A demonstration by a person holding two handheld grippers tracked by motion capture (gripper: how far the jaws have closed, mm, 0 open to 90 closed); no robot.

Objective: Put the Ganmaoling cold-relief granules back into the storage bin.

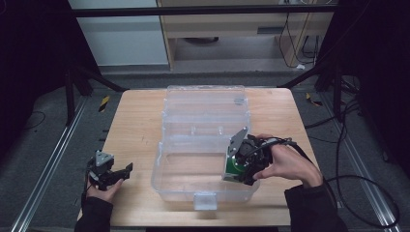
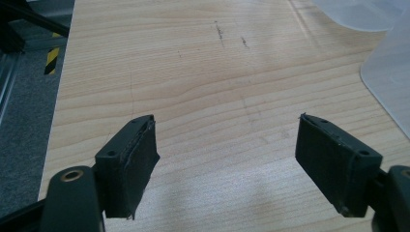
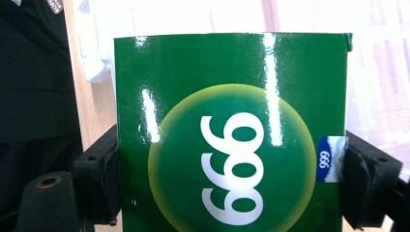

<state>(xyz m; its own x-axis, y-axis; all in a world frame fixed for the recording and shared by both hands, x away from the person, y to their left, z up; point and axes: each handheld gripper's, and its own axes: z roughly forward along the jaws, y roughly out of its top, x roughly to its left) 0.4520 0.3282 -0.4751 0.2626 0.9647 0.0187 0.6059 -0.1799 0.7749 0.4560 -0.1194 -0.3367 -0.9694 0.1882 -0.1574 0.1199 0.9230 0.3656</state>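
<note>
1. Right tongs (image 1: 240,169) pinched a glossy green cardboard box (image 3: 232,130) printed with white digits, jaws pressed against its two side faces.
2. Held at the near right corner of the clear plastic storage case (image 1: 180,186), over its open tray.
3. Judged light, thin-walled and slippery; best gripped gently across the sides, not crushed.
4. Left tongs (image 2: 225,159) spread wide, empty, above the pale wooden surface (image 2: 203,87) at near left.

A wooden tabletop (image 1: 140,121) is carrying a clear plastic box (image 1: 203,145), sitting open near its middle, lid lying back.
</note>
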